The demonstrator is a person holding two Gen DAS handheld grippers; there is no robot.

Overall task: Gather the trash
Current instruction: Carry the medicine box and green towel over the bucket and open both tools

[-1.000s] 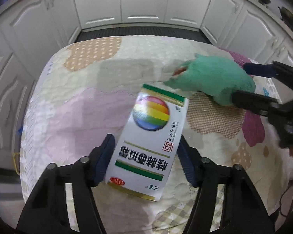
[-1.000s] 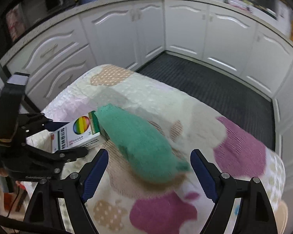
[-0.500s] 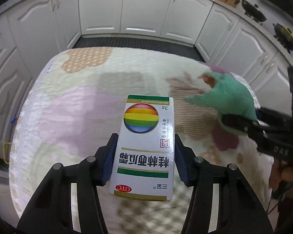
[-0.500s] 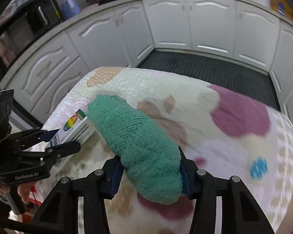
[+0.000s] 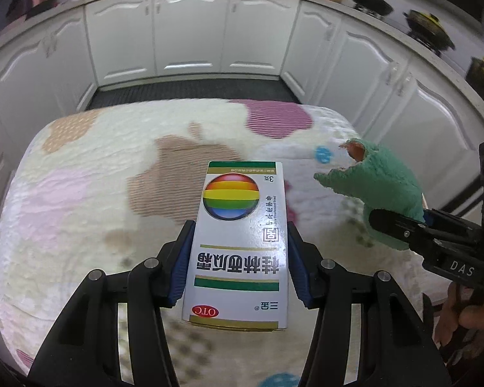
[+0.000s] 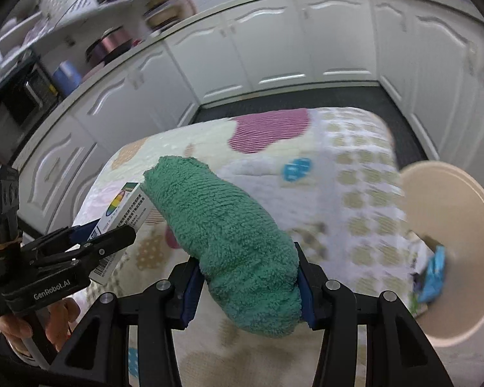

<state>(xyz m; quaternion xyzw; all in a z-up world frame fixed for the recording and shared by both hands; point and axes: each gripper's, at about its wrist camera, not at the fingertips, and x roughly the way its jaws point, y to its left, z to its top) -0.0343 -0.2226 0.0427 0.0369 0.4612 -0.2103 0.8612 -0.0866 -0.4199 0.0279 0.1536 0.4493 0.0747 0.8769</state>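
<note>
The left gripper [image 5: 238, 258] is clamped on a white medicine box [image 5: 238, 245], its blue pads pressed against the two long sides of the carton, which is held above the quilted table cover [image 5: 80, 193]. The box is a flat rectangular carton with its broad face turned up to the left wrist camera: a glossy sphere banded in red, orange, yellow, green and blue sits near the far end, bold black Chinese characters run across the middle upside down to the camera, green and gold stripes edge both ends, and a small red oval reading OTC marks the near corner. In the right wrist view the same box shows a barcode on its narrow end. The right gripper [image 6: 247, 285] is closed on a green terry cloth [image 6: 222, 235], a fuzzy, rolled bundle squeezed between its pads and sticking out forward over the table; in the left wrist view its far end looks ragged, with a small orange-red patch at the tip. The cover is cream with pink, tan and magenta apple-shaped patches and small blue ones. At the right edge of the right wrist view stands a beige paper bowl [image 6: 451, 225], tilted toward the camera, with a blue wrapper [image 6: 434, 274] in it. White kitchen cabinets [image 5: 190, 32] ring the room behind.
</note>
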